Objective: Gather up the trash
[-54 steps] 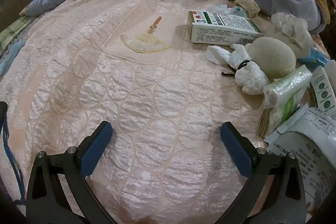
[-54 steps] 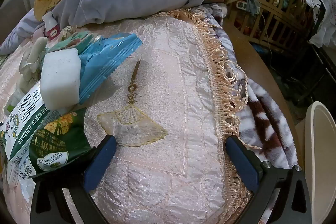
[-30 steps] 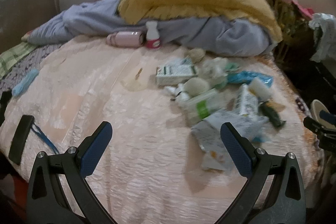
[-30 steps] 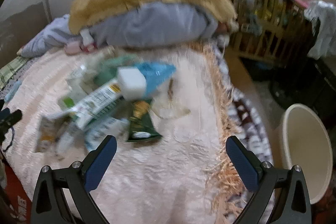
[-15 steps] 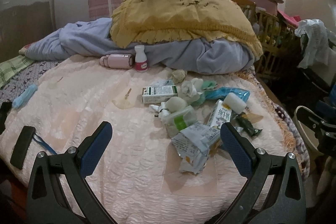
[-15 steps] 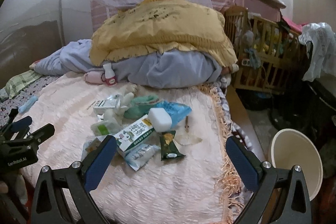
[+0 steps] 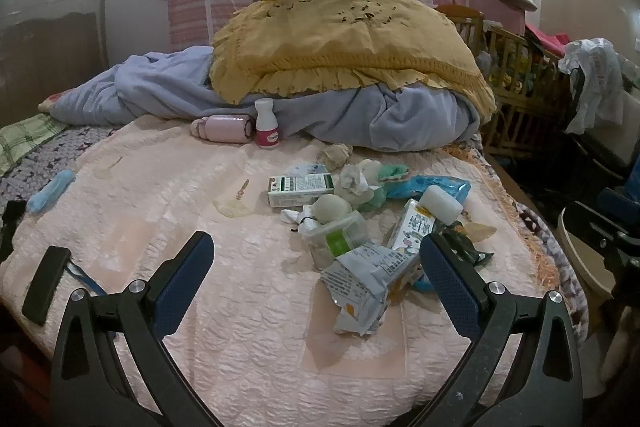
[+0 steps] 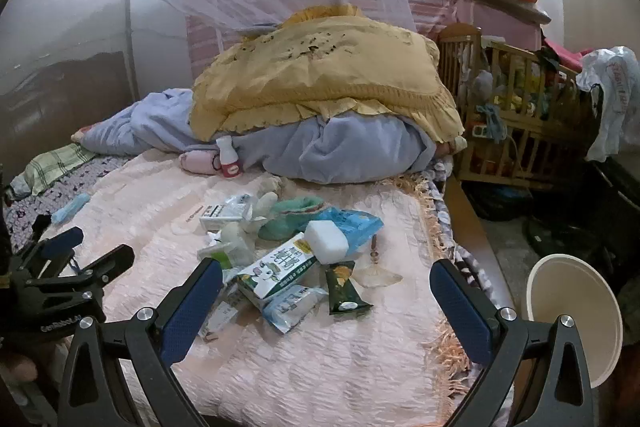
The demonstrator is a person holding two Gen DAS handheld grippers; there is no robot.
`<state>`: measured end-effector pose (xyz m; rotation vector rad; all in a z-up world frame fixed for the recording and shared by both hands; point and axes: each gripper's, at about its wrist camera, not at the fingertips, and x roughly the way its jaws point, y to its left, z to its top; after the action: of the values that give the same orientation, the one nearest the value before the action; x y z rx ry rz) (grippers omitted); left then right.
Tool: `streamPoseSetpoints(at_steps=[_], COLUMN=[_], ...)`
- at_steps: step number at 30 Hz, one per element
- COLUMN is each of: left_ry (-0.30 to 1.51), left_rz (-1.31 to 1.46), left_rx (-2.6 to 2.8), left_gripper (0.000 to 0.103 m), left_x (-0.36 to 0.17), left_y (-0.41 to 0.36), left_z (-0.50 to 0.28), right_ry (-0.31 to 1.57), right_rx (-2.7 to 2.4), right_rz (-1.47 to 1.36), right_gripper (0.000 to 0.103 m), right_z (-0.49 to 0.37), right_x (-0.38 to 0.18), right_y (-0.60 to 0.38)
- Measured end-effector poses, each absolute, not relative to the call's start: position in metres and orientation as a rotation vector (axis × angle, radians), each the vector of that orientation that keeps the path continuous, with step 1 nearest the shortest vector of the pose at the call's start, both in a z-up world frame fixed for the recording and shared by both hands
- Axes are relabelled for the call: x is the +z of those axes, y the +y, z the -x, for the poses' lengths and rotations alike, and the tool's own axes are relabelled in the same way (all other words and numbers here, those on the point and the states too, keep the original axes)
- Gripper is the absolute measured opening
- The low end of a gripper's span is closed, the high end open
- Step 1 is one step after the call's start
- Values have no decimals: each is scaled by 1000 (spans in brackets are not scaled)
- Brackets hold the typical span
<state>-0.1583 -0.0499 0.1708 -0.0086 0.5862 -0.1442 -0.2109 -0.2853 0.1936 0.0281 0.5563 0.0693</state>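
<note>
Trash [image 7: 360,223] lies heaped on the pink quilted bed cover [image 7: 180,211], right of the bed's middle in the left wrist view and at about 11 o'clock from the right gripper [image 8: 326,299] in its own view. Both grippers hang above the near edge of the bed, well apart from the heap. The left gripper [image 7: 316,277] has its jaws spread wide with nothing between them; the right gripper's jaws stand wide apart too, and empty.

Within the heap, a green-and-white box [image 7: 301,190] sits at the 10 o'clock side, with crumpled white tissue [image 7: 352,183] just beside it. A white foam block [image 8: 326,241] rests against a blue plastic wrapper [image 8: 352,221] at the 2 o'clock side. A milk carton [image 8: 276,269] lies tilted beneath the block, and a dark green snack packet [image 8: 342,287] lies at 5 o'clock, touching the carton. A torn pale wrapper [image 7: 360,287] lies nearest the left gripper.

Farther back, a white bottle with a red label [image 7: 267,129] stands upright beside a pink cylinder [image 7: 224,128] lying on its side, both against the grey-blue blanket [image 7: 380,119] under a yellow pillow [image 7: 344,43]. A cream bin [image 8: 576,311] stands on the floor at the bed's right side, at 3 o'clock from the right gripper. A wooden cot [image 8: 516,131] stands behind it.
</note>
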Motion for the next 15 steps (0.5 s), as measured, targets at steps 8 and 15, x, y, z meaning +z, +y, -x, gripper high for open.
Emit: streamPoseSetpoints(at_steps=[8,15], left_ry=[586,572], left_rz=[12,8], left_rx=[-136,-130], left_gripper=[103,103], left_x=[171,173], left_y=[-49,-50], left_z=[157,156], right_ry=[522,506], right_rx=[59,63], right_rz=[18,32], right_gripper=[103,103], right_z=[216,217], right_x=[197,199], right_y=[-277,-274])
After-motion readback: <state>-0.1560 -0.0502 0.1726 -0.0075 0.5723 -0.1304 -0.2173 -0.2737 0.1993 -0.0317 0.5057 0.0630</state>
